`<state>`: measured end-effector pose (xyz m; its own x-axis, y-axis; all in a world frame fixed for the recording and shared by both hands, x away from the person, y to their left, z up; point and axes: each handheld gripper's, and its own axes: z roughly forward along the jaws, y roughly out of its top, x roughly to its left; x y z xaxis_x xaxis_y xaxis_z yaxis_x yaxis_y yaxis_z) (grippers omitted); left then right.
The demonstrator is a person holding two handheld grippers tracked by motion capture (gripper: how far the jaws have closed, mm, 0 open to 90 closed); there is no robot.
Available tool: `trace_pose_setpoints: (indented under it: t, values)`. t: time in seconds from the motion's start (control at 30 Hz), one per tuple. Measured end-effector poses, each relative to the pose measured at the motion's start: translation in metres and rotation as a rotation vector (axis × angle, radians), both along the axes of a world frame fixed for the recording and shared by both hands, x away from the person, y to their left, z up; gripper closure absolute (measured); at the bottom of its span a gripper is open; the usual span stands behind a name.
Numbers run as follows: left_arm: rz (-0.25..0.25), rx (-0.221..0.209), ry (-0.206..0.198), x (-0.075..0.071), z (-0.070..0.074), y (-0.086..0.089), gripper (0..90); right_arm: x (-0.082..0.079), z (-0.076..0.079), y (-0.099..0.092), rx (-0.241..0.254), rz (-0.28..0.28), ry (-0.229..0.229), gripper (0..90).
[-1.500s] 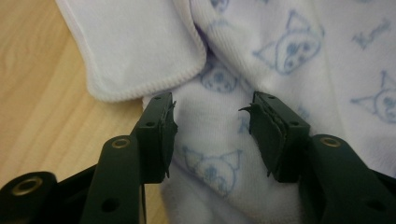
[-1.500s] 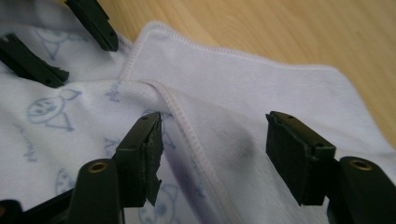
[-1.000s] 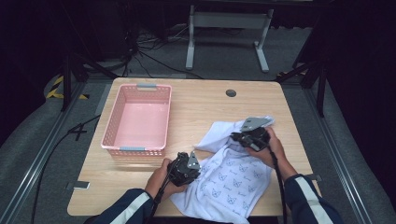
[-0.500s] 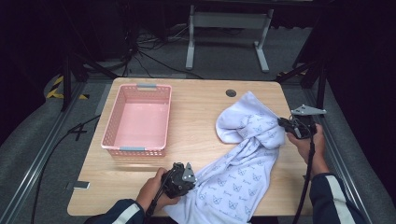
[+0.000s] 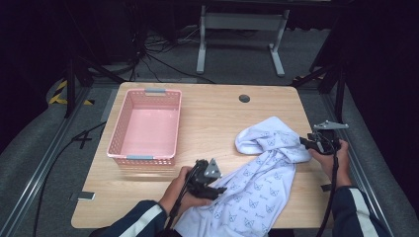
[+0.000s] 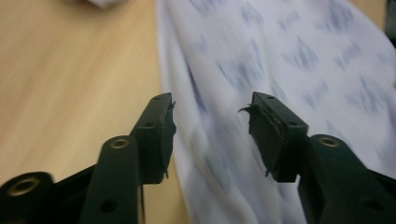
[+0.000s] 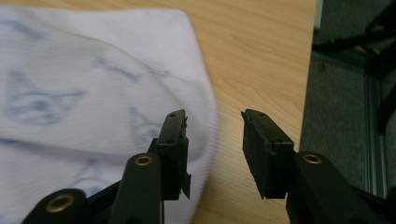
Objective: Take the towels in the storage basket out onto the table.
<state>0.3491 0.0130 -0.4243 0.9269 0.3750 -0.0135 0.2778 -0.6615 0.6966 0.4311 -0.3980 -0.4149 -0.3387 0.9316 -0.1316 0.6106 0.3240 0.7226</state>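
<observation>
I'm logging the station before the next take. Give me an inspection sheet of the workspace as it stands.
Surface: light wooden table, with a dark round grommet near its far edge.
Job's things: white cloth with a blue printed pattern, stretched loosely from the right side to the near edge, far end bunched.
Clutter: empty pink plastic basket at the left.
Grippers: left gripper open over the cloth, nothing pinched; right gripper open at the cloth's edge, nothing pinched. Both have just been opening.
Cables: black cable trailing from the right gripper; loose cables on the floor beyond.
Surroundings: dark floor, grey metal stand behind the table.
</observation>
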Motion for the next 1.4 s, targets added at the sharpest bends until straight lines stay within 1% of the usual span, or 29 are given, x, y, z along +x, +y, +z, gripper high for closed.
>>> trace_pose_setpoints:
  t: [0.07,0.1,0.17,0.2,0.23,0.27,0.33,0.4,0.47,0.5,0.53,0.57,0.6,0.67,0.7,0.77,0.8,0.83,0.9,0.93,0.97,1.0,1.03,1.07,1.13,1.2,1.27,1.33,1.4]
  values:
    - [0.031,0.005,-0.044,0.017,0.002,-0.016,43.2,-0.015,0.008,0.009,-0.001,0.03,-0.036,58.0]
    - [0.052,0.002,-0.061,0.027,0.001,-0.023,43.1,-0.023,0.012,0.014,0.011,0.075,-0.049,57.7]
    - [0.091,-0.028,-0.01,0.05,-0.003,-0.035,42.4,-0.041,0.015,0.026,0.033,0.174,-0.062,56.9]
    - [0.124,-0.024,-0.029,0.058,-0.006,-0.041,40.8,-0.049,0.014,0.032,0.038,0.205,-0.055,56.8]
    - [0.149,-0.033,-0.013,0.068,-0.009,-0.046,41.7,-0.057,0.011,0.038,0.059,0.254,-0.034,55.7]
    - [0.172,-0.072,0.028,0.078,-0.013,-0.051,41.6,-0.064,0.008,0.045,0.064,0.286,-0.017,54.7]
    - [0.185,-0.059,0.025,0.085,-0.015,-0.056,39.4,-0.073,0.001,0.052,0.073,0.315,0.0,52.9]
    - [0.222,-0.061,0.031,0.098,-0.022,-0.064,39.3,-0.085,-0.01,0.065,0.086,0.407,0.035,48.7]
    - [0.23,-0.03,0.023,0.107,-0.028,-0.069,38.7,-0.09,-0.017,0.073,0.08,0.44,0.06,48.1]
    - [0.225,-0.047,0.066,0.112,-0.031,-0.071,38.5,-0.091,-0.02,0.076,0.098,0.454,0.063,47.2]
    - [0.238,-0.042,0.07,0.116,-0.034,-0.074,40.4,-0.092,-0.024,0.08,0.097,0.459,0.081,47.6]
    - [0.251,-0.016,0.056,0.119,-0.036,-0.077,42.1,-0.091,-0.028,0.083,0.072,0.463,0.092,47.4]
    - [0.258,-0.025,0.055,0.122,-0.037,-0.078,43.7,-0.091,-0.031,0.085,0.061,0.467,0.1,47.3]
    - [0.267,-0.023,0.032,0.128,-0.037,-0.08,55.0,-0.091,-0.037,0.086,0.028,0.463,0.119,47.9]
    - [0.271,-0.022,0.021,0.131,-0.038,-0.081,60.0,-0.091,-0.04,0.086,0.033,0.454,0.125,47.4]
    - [0.286,0.002,-0.016,0.136,-0.037,-0.081,79.1,-0.092,-0.04,0.083,0.036,0.447,0.126,47.5]
    - [0.305,0.012,-0.027,0.139,-0.037,-0.08,81.8,-0.092,-0.04,0.081,0.035,0.436,0.126,47.4]
    - [0.345,0.032,-0.044,0.146,-0.036,-0.075,83.2,-0.091,-0.039,0.079,0.026,0.424,0.127,47.3]
    - [0.345,0.032,-0.044,0.146,-0.036,-0.075,84.0,-0.09,-0.038,0.073,0.016,0.399,0.131,47.3]
    - [0.374,0.032,-0.055,0.151,-0.035,-0.072,84.0,-0.09,-0.038,0.073,0.016,0.399,0.131,47.2]
    - [0.393,0.017,-0.05,0.155,-0.034,-0.068,84.5,-0.089,-0.037,0.066,0.001,0.362,0.134,46.7]
    - [0.416,0.005,-0.048,0.158,-0.033,-0.064,84.5,-0.089,-0.037,0.066,0.001,0.362,0.134,46.7]
    - [0.443,0.012,-0.062,0.161,-0.031,-0.061,84.4,-0.086,-0.035,0.056,-0.023,0.317,0.134,46.7]
    - [0.486,-0.018,-0.062,0.167,-0.027,-0.052,84.4,-0.085,-0.034,0.051,-0.038,0.29,0.13,46.7]
    - [0.502,-0.024,-0.071,0.169,-0.024,-0.048,84.2,-0.08,-0.032,0.038,-0.054,0.236,0.128,47.2]
    - [0.553,-0.063,-0.096,0.171,-0.019,-0.039,84.1,-0.078,-0.032,0.032,-0.065,0.213,0.123,47.7]
    - [0.588,-0.071,-0.125,0.174,-0.015,-0.031,83.6,-0.074,-0.031,0.019,-0.088,0.164,0.111,47.8]
    - [0.627,-0.081,-0.125,0.178,-0.013,-0.022,83.3,-0.069,-0.029,0.006,-0.088,0.117,0.128,47.7]
    - [0.669,-0.098,-0.079,0.183,-0.014,-0.014,76.5,-0.067,-0.028,-0.003,-0.09,0.085,0.141,47.5]
